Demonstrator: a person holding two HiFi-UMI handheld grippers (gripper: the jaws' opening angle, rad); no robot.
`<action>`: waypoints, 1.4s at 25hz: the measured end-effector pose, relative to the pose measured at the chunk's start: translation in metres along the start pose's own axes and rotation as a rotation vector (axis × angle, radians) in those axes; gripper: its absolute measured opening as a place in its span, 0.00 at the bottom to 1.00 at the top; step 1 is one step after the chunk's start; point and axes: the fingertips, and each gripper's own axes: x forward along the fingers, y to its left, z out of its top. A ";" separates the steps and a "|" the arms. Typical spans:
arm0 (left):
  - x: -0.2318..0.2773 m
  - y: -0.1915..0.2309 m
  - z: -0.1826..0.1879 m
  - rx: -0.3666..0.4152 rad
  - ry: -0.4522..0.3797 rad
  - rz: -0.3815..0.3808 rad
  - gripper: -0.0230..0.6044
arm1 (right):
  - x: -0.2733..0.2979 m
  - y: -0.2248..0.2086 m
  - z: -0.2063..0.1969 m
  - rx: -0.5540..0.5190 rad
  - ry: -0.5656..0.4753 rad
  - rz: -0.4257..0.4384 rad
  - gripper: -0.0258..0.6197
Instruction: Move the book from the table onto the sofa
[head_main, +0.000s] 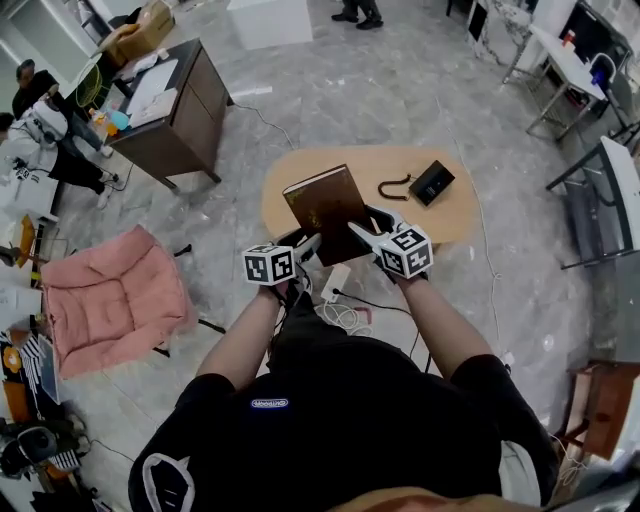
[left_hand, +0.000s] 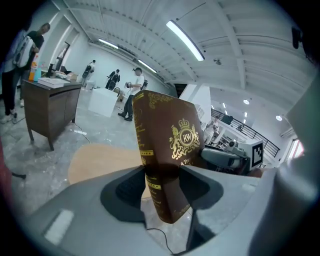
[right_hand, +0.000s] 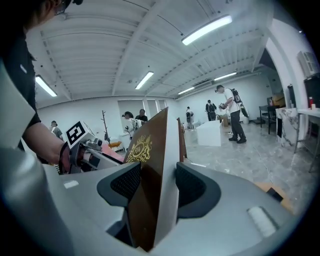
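Left gripper, right gripper on book

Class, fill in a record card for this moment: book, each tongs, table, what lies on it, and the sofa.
Book: brown book, gold crest, held tilted above the table's near edge
Left tongs: left tongs shut on the book, spine side
Right tongs: right tongs shut on the book, page side
Table: oval wooden table
On it: black box, dark strap
Sofa: pink sofa, book not yet there
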 end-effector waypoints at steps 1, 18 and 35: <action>-0.008 -0.006 -0.002 -0.004 -0.010 0.008 0.38 | -0.006 0.008 0.003 -0.009 -0.003 0.008 0.41; -0.162 0.031 0.017 -0.040 -0.164 0.151 0.38 | 0.049 0.140 0.064 -0.094 -0.031 0.226 0.41; -0.408 0.220 -0.022 -0.235 -0.357 0.378 0.37 | 0.252 0.396 0.079 -0.227 0.084 0.525 0.40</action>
